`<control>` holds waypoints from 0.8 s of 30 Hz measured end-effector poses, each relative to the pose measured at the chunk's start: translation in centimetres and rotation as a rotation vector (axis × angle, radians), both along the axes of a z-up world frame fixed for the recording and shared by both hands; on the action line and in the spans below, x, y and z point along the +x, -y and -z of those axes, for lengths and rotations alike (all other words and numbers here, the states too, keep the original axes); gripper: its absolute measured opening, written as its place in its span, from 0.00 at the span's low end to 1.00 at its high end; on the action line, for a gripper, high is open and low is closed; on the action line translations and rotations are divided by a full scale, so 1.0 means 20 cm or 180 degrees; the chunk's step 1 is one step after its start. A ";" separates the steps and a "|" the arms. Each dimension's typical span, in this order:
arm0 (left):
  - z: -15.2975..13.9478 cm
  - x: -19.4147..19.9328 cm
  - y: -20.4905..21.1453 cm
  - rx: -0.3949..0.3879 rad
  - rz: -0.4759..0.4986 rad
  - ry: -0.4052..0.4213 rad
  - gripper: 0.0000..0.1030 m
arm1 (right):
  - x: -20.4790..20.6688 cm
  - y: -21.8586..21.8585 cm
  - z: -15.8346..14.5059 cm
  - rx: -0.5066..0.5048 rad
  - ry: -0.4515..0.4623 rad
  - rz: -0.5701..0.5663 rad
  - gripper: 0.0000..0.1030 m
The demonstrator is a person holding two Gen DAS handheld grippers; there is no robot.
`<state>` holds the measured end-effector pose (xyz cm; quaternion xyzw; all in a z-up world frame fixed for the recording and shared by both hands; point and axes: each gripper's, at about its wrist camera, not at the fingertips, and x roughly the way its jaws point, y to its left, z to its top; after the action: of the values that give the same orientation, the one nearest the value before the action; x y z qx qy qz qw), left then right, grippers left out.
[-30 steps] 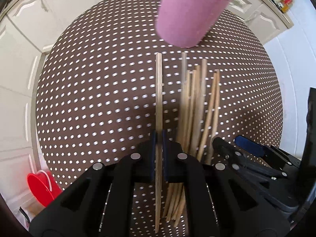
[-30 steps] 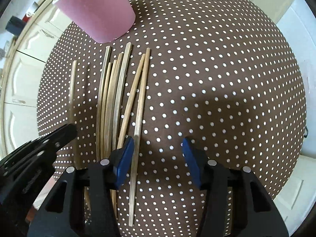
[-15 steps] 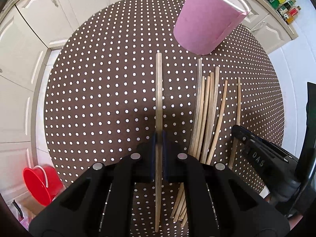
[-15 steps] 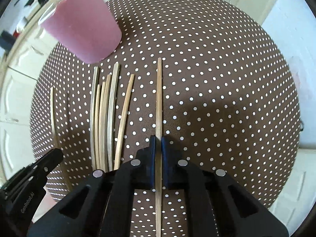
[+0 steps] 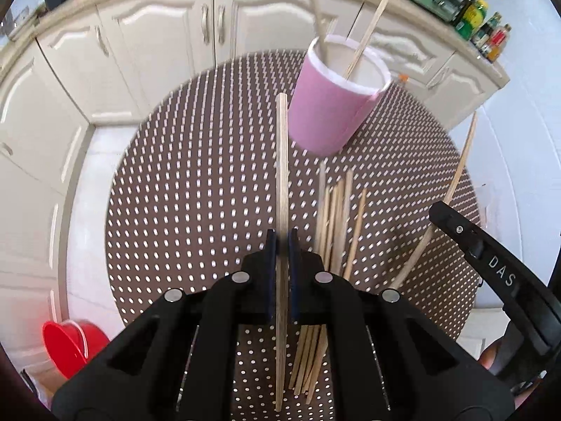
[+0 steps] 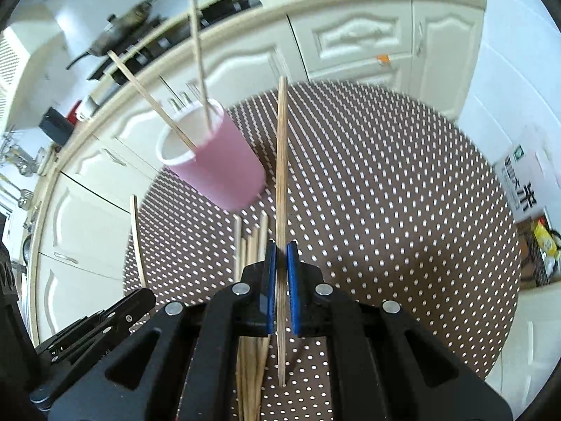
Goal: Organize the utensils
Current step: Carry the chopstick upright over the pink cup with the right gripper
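The right gripper (image 6: 279, 256) has just closed on a chopstick (image 6: 281, 175) and lifted it off the table (image 6: 403, 210), while the left gripper (image 5: 281, 245) has raised its own stick (image 5: 282, 175) higher

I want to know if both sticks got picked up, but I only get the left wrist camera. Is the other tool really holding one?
Observer: Yes. The right tool is shut on a stick, pinched between its blue pads.
Operator: Where does that stick point?
Observer: Straight ahead in the right wrist view; its far end passes just right of the cup.
Operator: Is anything past the table on that side?
Observer: A white box with lettering stands beyond the right edge of the table.
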<state>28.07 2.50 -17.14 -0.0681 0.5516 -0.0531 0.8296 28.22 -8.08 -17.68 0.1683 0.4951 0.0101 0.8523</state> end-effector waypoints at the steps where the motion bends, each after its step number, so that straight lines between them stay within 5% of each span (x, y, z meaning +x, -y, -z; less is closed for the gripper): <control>1: -0.03 0.00 0.00 0.0015 0.0005 0.0073 0.07 | -0.03 0.00 -0.02 0.0006 0.0040 -0.0010 0.05; 24: -0.80 -0.14 0.08 -0.0011 -0.0214 0.1547 0.07 | -0.22 0.09 -0.83 -0.0148 0.1333 -0.0188 0.05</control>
<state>25.26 0.87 -1.24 -0.0731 0.3331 -0.0413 0.9391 23.74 -9.81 -1.14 0.1283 0.3120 0.0583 0.9396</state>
